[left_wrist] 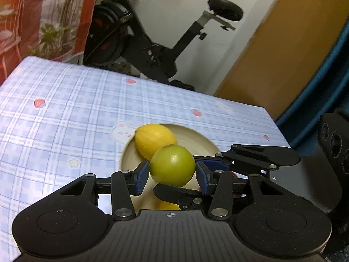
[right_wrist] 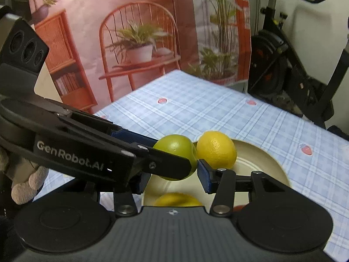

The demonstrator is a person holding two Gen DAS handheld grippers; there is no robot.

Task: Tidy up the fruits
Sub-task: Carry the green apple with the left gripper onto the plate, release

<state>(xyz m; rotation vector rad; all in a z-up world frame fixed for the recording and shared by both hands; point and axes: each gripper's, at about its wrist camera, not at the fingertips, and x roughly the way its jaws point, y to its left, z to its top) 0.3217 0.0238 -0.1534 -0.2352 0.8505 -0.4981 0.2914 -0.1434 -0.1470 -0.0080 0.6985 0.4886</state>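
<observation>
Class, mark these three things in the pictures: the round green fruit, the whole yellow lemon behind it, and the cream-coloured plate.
Round green fruit (left_wrist: 172,166): left wrist view, front face.
Whole yellow lemon (right_wrist: 216,149): right wrist view, dimpled side.
Cream-coloured plate (right_wrist: 267,163): right wrist view, bare inner surface near the right rim.

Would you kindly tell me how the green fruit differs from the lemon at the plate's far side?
The green fruit is green, while the lemon is yellow. The green fruit is round and smooth, whereas the lemon is oval with a pointed end and dimpled skin. The green fruit is held up in the left hand-held gripper, while the lemon lies on the plate. Both look similar in size.
</observation>
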